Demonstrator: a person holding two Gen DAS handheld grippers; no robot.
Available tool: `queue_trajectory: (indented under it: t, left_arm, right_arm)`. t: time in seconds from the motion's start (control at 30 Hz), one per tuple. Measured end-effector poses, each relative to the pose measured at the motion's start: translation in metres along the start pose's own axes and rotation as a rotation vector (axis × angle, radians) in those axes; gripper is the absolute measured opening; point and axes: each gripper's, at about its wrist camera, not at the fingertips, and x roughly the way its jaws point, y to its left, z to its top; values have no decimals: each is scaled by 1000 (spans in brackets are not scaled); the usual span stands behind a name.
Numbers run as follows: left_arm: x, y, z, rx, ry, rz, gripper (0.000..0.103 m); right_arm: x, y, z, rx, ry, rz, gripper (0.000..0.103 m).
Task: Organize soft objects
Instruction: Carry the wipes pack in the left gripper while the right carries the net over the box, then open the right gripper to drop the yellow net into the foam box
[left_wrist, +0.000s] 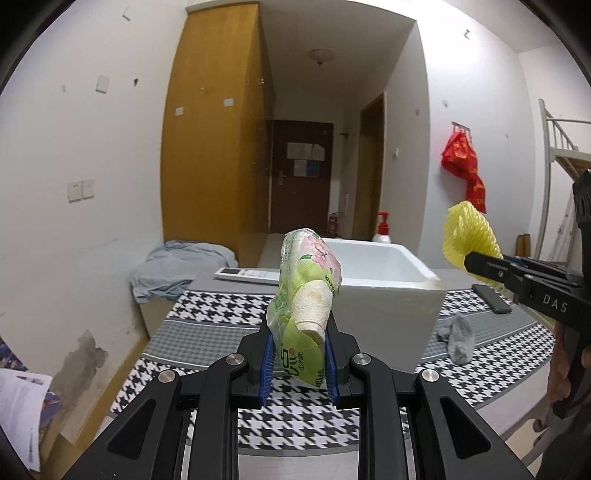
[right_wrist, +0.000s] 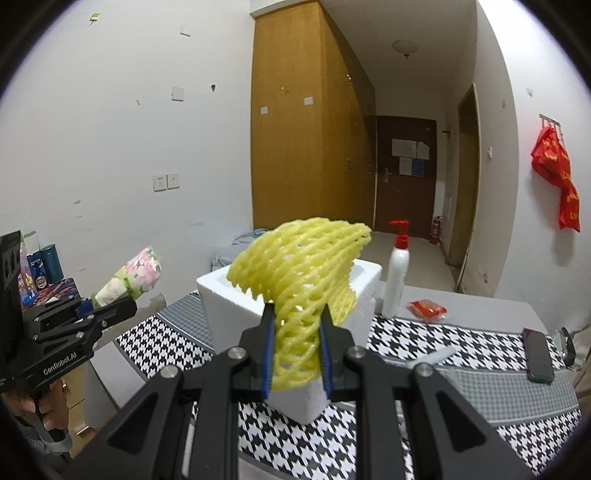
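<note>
My left gripper is shut on a green floral tissue pack and holds it upright above the houndstooth cloth, in front of the white foam box. My right gripper is shut on a yellow foam net and holds it in the air just before the foam box. In the left wrist view the right gripper and the net show at the right. In the right wrist view the left gripper and the tissue pack show at the left.
A grey sock lies on the cloth right of the box. A black phone, a white pump bottle, a red packet and a white remote lie around the box. The houndstooth cloth covers the table.
</note>
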Motion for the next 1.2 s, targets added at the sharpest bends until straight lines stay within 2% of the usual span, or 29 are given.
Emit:
queue_trajectory:
  t: [0.37,0.73,0.83,0.87,0.9,0.97,1.1,1.2]
  left_arm:
    - [8,22,-2,-31,15,79,24]
    - [11,31,-3,-47,19,122,24]
    - [12,32,-3,-53,23,128,24]
    - [12,31,-4,-54,25,130,24]
    - [13,31,-4,-53,25,130,24]
    - [12,30,-4,-53,25,129,24]
    - [13,30,-3,-58,24,129,24]
    - [13,30,-1,-56,19,127,24]
  right_arm:
    - [41,4,21,-19,18,38,24]
    - [78,2,32,-7,59,42,25]
    - [83,4,33,-10,76,42,37]
    - [85,4,33,-8,76,43,45]
    - [85,2,32,0,75,45,58]
    - [87,1,32,5,71,40,74]
    - [85,5,32,-20,66,22,92]
    - [82,7,31,-24,54,22,102]
